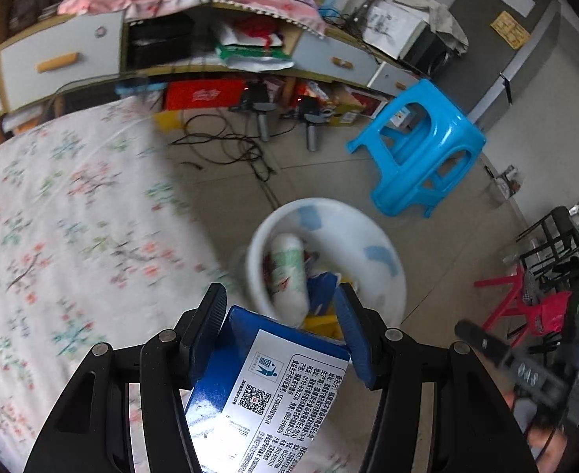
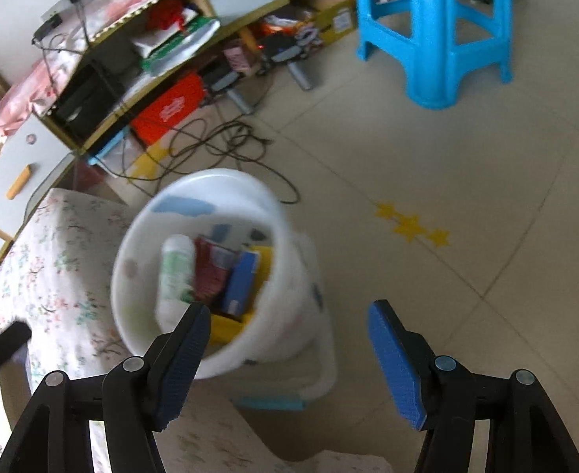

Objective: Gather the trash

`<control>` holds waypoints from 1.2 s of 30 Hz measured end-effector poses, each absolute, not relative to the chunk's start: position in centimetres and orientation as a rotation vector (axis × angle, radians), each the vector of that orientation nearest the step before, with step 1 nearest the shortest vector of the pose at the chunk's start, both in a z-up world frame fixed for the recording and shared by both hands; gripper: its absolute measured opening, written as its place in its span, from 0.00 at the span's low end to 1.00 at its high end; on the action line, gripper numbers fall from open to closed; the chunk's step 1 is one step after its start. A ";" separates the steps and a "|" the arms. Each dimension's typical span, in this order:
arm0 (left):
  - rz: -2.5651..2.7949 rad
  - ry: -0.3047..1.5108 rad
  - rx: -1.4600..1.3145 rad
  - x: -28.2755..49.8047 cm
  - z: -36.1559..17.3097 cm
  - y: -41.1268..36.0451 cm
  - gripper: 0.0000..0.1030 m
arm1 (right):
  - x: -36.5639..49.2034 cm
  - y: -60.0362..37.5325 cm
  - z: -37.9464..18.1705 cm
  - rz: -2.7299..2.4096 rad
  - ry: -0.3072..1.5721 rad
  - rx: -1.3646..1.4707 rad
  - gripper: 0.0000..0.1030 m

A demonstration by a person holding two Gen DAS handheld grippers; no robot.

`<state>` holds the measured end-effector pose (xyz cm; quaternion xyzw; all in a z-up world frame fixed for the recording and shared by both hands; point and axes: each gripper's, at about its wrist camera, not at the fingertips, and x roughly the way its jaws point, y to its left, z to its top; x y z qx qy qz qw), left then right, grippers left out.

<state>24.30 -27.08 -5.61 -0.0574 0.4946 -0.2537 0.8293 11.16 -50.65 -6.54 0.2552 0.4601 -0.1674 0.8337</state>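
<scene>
Bright daylight, motion blur, fisheye warping

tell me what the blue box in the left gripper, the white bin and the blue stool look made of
Blue box: likely glossy printed cardboard; flat folded faces, a bright glare patch. White bin: probably smooth plastic; thin moulded rim, though blurred. Blue stool: shiny moulded plastic; one-piece legs with soft highlights. The left gripper holds the box.

White bin (image 2: 210, 276) on tiled floor (image 2: 447, 157)
</scene>
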 end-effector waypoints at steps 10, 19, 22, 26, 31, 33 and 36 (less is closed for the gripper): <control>-0.541 0.995 -0.148 26.1 -4.6 -31.2 0.82 | 9.3 -51.7 -5.9 -0.357 0.952 0.524 0.69; -0.402 1.034 -0.043 24.1 -5.0 -27.2 0.84 | 9.1 -51.2 -5.1 -0.350 0.934 0.503 0.69; -0.361 1.031 0.003 22.5 -5.2 -24.9 0.87 | 9.2 -50.5 -4.6 -0.348 0.934 0.479 0.70; -0.320 1.003 0.072 19.8 -4.3 -21.4 0.94 | 8.8 -48.4 -3.7 -0.325 0.934 0.421 0.78; -0.287 0.963 0.093 16.6 -1.8 -17.1 0.99 | 8.3 -45.3 -2.2 -0.325 0.946 0.356 0.89; -0.271 0.967 0.078 15.3 -0.9 -15.2 1.00 | 8.2 -44.0 -1.6 -0.324 0.956 0.319 0.91; -0.245 1.000 0.094 13.4 -0.3 -13.6 1.00 | 7.9 -41.0 -0.4 -0.301 0.988 0.230 0.94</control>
